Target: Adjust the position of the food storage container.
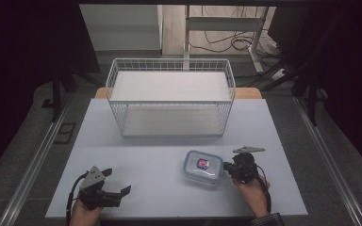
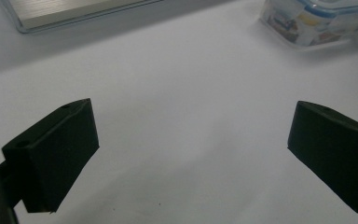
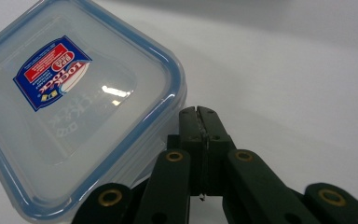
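A clear square plastic food container with a blue-rimmed snap lid and a red-and-blue label (image 1: 203,167) lies on the pale grey table (image 1: 160,183), in front of and well apart from the white wire basket (image 1: 169,96) that stands at the table's far side. The right gripper (image 1: 226,166) sits at the container's right edge; in the right gripper view its jaws are pressed together with nothing between them, the tips just beside the lid's blue rim (image 3: 168,112). Whether the tips touch the container's side cannot be told. The left gripper (image 1: 118,184) rests near the table's front left, jaws spread wide and empty, with the container (image 2: 314,21) well ahead of it.

The step in hand looks like the approach to the container, perhaps a nudge with the clenched right gripper. To lift it, the right jaws would have to open and straddle the rim or a side latch, or the left gripper would have to come across to steady the far side.
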Demonstrator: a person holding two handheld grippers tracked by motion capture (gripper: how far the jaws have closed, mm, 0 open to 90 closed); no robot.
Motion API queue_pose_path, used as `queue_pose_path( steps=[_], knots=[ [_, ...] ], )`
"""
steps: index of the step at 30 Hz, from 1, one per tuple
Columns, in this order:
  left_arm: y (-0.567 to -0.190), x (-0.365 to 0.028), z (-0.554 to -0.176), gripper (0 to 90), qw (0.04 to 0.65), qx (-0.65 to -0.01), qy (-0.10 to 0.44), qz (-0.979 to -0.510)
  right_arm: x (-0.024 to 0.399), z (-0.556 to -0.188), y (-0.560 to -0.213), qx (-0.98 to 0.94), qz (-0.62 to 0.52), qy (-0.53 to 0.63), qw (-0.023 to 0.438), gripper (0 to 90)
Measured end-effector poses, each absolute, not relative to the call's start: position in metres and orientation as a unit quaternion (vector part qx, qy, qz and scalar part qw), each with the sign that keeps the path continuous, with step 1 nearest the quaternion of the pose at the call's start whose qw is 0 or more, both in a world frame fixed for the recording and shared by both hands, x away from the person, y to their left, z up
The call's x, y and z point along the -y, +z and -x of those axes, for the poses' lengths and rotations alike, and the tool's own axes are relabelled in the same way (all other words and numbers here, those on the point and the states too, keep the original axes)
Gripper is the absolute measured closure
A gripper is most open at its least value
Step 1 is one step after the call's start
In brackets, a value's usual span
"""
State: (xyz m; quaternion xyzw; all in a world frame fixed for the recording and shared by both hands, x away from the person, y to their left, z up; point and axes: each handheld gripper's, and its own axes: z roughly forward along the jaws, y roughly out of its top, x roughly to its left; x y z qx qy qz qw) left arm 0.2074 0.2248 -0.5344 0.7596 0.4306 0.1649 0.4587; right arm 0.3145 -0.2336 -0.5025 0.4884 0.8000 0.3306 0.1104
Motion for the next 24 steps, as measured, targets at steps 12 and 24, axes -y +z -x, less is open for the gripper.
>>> queue_pose_path(
  steps=[12, 24],
  knots=[
    [-0.534, -0.225, -0.207, 1.4, 0.459, -0.43, 0.164, -0.76, 0.176, -0.33, -0.506, -0.824, -0.447, 0.337, 0.088, 89.3],
    [-0.533, -0.224, -0.208, 3.8, 0.466, -0.434, 0.128, -0.76, 0.177, -0.33, -0.494, -0.83, -0.408, 0.367, 0.105, 86.3]
  ],
)
